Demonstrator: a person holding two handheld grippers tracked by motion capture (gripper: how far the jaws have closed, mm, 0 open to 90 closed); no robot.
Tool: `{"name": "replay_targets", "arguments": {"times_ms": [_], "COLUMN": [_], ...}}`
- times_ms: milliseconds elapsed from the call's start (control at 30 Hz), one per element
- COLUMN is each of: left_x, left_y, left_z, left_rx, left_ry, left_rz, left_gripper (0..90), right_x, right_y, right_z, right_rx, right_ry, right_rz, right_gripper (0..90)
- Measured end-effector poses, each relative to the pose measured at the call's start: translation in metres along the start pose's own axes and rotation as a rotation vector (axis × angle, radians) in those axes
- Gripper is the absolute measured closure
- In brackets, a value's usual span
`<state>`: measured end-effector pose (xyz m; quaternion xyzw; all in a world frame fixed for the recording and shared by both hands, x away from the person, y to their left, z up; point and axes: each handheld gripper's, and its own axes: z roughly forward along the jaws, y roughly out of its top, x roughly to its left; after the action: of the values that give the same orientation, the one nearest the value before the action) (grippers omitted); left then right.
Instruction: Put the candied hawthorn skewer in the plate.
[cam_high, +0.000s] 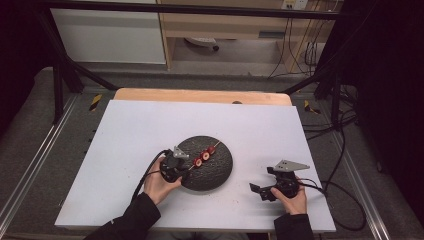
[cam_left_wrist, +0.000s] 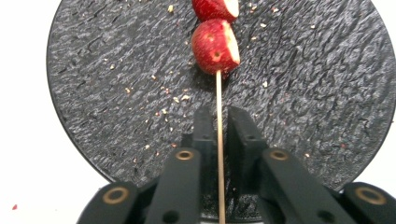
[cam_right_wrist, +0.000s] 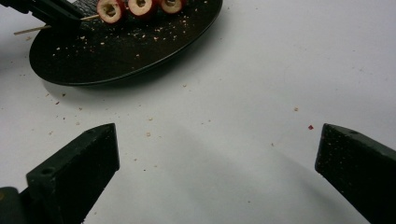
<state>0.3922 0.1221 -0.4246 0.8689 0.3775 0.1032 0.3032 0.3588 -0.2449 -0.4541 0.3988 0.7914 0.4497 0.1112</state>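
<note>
High view: fixed above the person's side, looking forward and down over the table (cam_high: 150, 125). Left gripper view: close on the plate (cam_left_wrist: 116, 93), facing 12 o'clock along the skewer (cam_left_wrist: 218, 121). Right gripper view: low, plate at 11 o'clock. All share the plate.

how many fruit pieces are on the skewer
3, in a row on the skewer over the black plate: nearest the left gripper, middle, far end. None looks hidden.

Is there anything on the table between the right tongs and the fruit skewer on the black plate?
Nothing visible. Bare white table with scattered crumbs lies between the open right tongs and the black plate. The fruit skewer lies on the plate, its stick between the jaws of the left tongs.
</note>
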Motion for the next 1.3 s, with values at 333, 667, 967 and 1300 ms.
{"name": "replay_targets", "arguments": {"times_ms": [333,667,967,1300], "left_x": [0.008,0.024,0.042,0.063], "left_y": [-0.003,-0.018,-0.043,-0.081], "left_z": [-0.018,-0.035,-0.052,-0.061], "left_rx": [-0.063,-0.122,-0.174,-0.225], "left_ry": [-0.027,-0.052,-0.041,-0.026], "left_rz": [0.021,0.085,0.097,0.045], "left_gripper": [50.6,22.4,6.9,6.4], "right_x": [-0.001,-0.001,-0.001,-0.001], "right_y": [0.000,0.000,0.000,0.000], "right_z": [-0.001,-0.001,-0.002,-0.001], "right_rx": [-0.010,-0.008,-0.011,-0.006], "right_ry": [0.002,0.001,-0.002,-0.002], "right_rz": [0.011,0.014,0.016,0.018], "right_gripper": [0.5,0.5,0.5,0.5]}}
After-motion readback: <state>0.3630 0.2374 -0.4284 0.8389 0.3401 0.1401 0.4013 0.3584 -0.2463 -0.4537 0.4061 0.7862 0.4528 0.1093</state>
